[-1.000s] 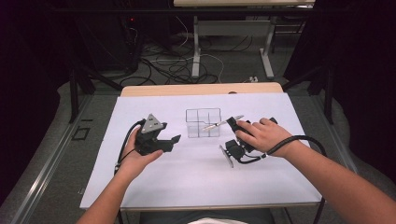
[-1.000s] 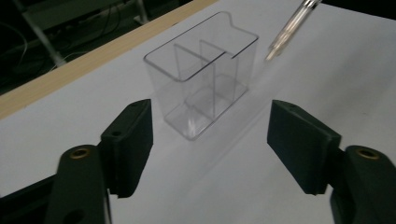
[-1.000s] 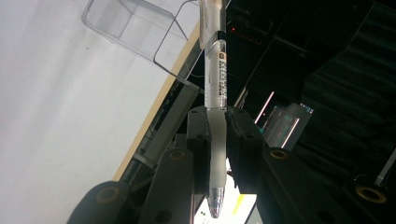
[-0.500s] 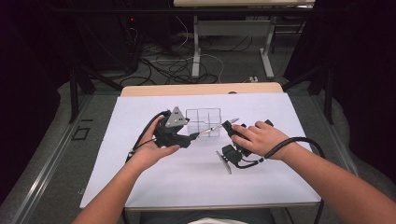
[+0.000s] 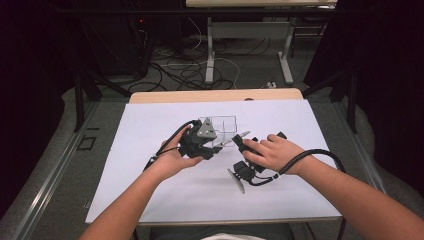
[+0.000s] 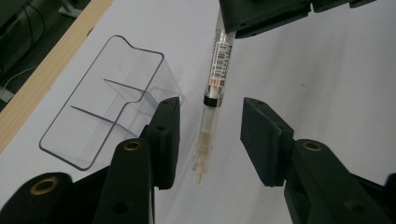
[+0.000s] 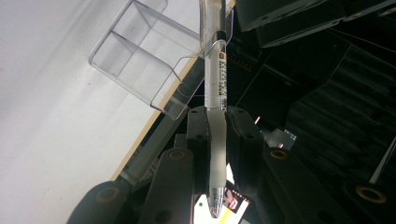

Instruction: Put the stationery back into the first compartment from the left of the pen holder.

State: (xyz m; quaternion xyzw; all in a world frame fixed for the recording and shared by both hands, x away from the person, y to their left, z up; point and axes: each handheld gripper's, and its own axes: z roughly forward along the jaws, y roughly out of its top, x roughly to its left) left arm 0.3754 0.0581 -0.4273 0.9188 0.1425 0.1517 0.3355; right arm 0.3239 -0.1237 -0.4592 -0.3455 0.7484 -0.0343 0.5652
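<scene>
Beside the clear box (image 5: 220, 127), the right gripper (image 7: 217, 135) clamps a pen (image 6: 215, 88) above the table. Since a second ago the left gripper (image 6: 210, 140) has moved over from the left; its jaws, just closing, flank the pen's free end without touching.

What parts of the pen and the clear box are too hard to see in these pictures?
- Pen: left gripper view, its far end is covered by the right gripper.
- Pen label: both gripper views, the print is too small to read.
- Pen's top end: right gripper view, cut off by the upper edge.
- Clear box: high view, its near left corner sits behind the left gripper, and its dividers are too faint to count.
</scene>
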